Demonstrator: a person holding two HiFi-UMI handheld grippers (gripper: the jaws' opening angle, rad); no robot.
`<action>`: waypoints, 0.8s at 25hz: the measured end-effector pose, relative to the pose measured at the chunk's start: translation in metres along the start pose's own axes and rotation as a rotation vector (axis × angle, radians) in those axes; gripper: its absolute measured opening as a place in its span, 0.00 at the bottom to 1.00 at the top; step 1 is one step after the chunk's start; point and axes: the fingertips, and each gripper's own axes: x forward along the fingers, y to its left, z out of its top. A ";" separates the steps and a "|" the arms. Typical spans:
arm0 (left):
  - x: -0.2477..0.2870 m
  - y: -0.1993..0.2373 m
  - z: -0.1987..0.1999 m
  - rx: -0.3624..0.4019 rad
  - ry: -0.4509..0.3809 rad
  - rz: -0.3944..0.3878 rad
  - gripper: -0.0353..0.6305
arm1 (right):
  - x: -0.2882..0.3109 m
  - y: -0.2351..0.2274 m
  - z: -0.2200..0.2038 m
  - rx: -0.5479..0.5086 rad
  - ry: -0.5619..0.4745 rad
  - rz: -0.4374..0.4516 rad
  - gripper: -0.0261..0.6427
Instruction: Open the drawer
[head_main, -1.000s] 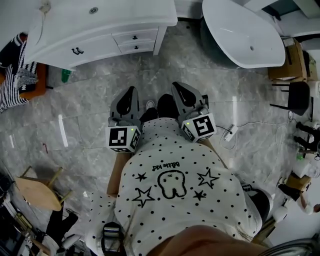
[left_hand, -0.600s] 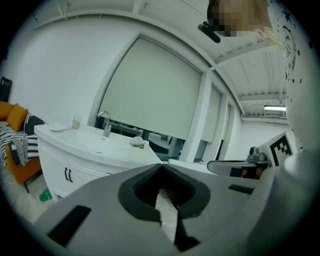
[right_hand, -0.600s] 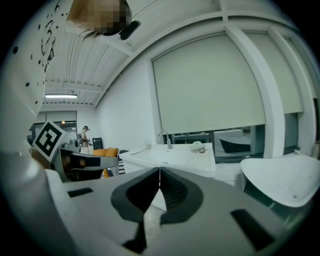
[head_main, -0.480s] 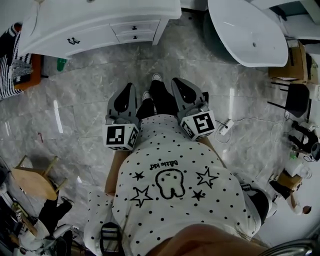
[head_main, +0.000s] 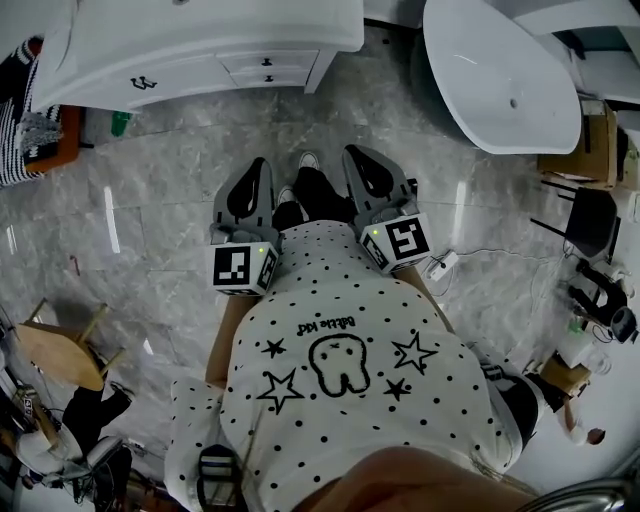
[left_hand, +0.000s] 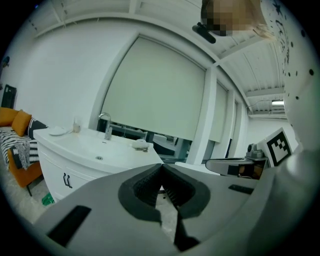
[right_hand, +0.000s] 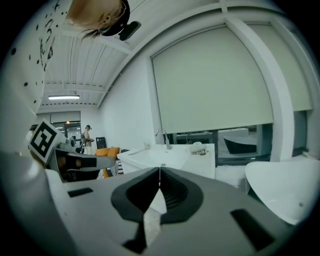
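A white vanity cabinet (head_main: 200, 40) stands at the top left of the head view, with two small drawers (head_main: 265, 68) at its right end, both closed. My left gripper (head_main: 262, 165) and right gripper (head_main: 352, 152) are held side by side in front of the body, well short of the vanity, over the marble floor. Both are shut with nothing between the jaws. The left gripper view shows the vanity (left_hand: 90, 157) with its tap (left_hand: 106, 126) ahead to the left of the shut left gripper (left_hand: 161, 166). In the right gripper view the vanity (right_hand: 172, 157) is straight ahead of the right gripper (right_hand: 159, 170).
A white bathtub (head_main: 500, 70) stands at the top right, near the vanity's right end. An orange seat with striped cloth (head_main: 30, 135) is at the far left, a wooden stool (head_main: 60, 355) at the lower left. A cable and plug strip (head_main: 440, 265) lie on the floor at the right.
The vanity and the bathtub have slid upward in the head view. A shoe has appeared between the grippers. Both grippers stay shut and side by side.
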 end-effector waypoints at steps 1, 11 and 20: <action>0.009 -0.002 0.001 0.002 -0.002 0.001 0.06 | 0.004 -0.009 0.001 0.001 -0.002 0.001 0.06; 0.072 -0.012 0.021 0.020 -0.062 0.010 0.06 | 0.031 -0.073 0.019 -0.024 -0.046 -0.007 0.06; 0.098 -0.012 0.024 0.018 -0.051 -0.006 0.06 | 0.051 -0.094 0.027 -0.022 -0.040 -0.002 0.06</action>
